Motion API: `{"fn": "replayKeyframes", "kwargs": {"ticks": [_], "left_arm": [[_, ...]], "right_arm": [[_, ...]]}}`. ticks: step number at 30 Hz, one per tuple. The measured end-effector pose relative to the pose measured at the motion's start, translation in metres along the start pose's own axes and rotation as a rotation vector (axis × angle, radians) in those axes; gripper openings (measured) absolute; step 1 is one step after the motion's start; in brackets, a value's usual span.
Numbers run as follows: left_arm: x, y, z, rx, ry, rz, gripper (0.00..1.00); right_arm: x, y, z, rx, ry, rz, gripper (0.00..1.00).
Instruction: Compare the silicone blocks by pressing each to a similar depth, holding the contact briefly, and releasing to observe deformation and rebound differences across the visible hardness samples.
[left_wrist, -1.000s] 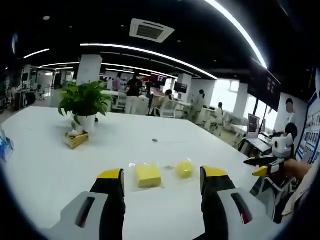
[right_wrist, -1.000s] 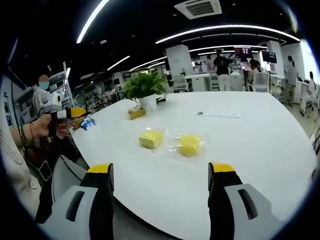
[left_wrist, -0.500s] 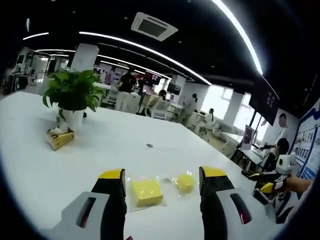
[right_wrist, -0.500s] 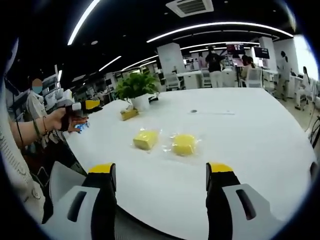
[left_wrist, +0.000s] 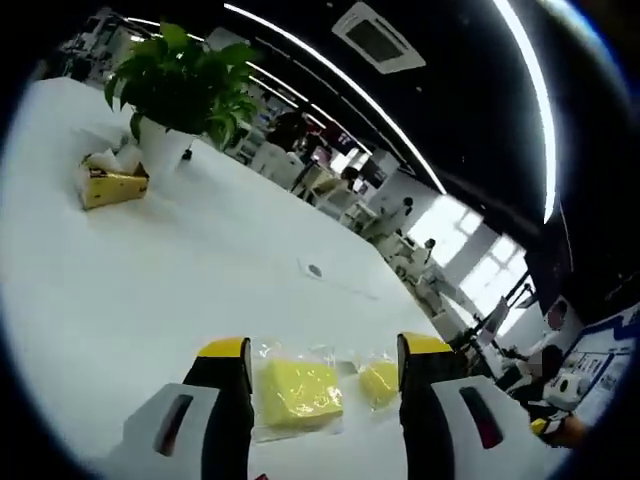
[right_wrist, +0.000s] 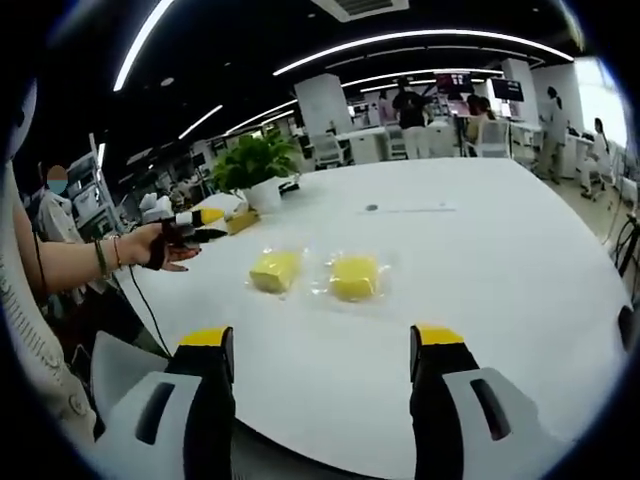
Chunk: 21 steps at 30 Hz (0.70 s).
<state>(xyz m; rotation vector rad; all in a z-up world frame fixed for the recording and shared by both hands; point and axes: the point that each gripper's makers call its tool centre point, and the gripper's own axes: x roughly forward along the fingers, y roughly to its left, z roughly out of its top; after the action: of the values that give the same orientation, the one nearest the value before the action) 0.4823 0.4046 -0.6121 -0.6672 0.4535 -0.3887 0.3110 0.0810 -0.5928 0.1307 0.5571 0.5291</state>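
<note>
In the left gripper view, a leafy green plant (left_wrist: 185, 75) stands in a white pot at the far left of the smooth white worktop (left_wrist: 150, 270), with a small yellow box (left_wrist: 113, 186) just beside the pot. The left hand-held gripper (left_wrist: 322, 352) hangs low over the worktop with its black, yellow-tipped jaws spread wide and nothing between them. Just beyond the jaws lie two soft yellow silicone pieces, each sealed in its own clear, crinkly plastic bag: a square block (left_wrist: 299, 389) on the left and a rounder block (left_wrist: 379, 381) to its right, near each other.

In the right gripper view, a person's hand (right_wrist: 160, 248) at the left holds the other gripper out over the worktop edge (right_wrist: 250, 340), close to the plant (right_wrist: 254, 165). The square block (right_wrist: 275, 270) and the rounder block (right_wrist: 353, 277) lie side by side, apart from each other, in the middle of the worktop. The right hand-held gripper (right_wrist: 323, 340) hovers well short of them, jaws wide apart and holding nothing.
</note>
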Motion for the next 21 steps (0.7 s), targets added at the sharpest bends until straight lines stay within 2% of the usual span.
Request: {"fn": "replayKeyframes", "kwargs": {"ticks": [5,12,16,21], "left_arm": [[0.031,0.019,-0.018,0.056,0.075,0.003,0.58],[0.056,0.041,-0.037,0.033,0.122,-0.004,0.55],[0.067,0.045,-0.047,-0.081,0.12,-0.064,0.5],[0.079,0.054,-0.048,-0.236,0.081,-0.105,0.44]], "right_arm": [[0.004,-0.005,-0.001,0.011,0.015,-0.023,0.66],[0.011,-0.009,-0.004,0.006,0.051,-0.055,0.66],[0.015,-0.012,-0.006,0.003,0.072,-0.067,0.65],[0.017,-0.018,-0.008,0.004,0.089,-0.079,0.65]]}}
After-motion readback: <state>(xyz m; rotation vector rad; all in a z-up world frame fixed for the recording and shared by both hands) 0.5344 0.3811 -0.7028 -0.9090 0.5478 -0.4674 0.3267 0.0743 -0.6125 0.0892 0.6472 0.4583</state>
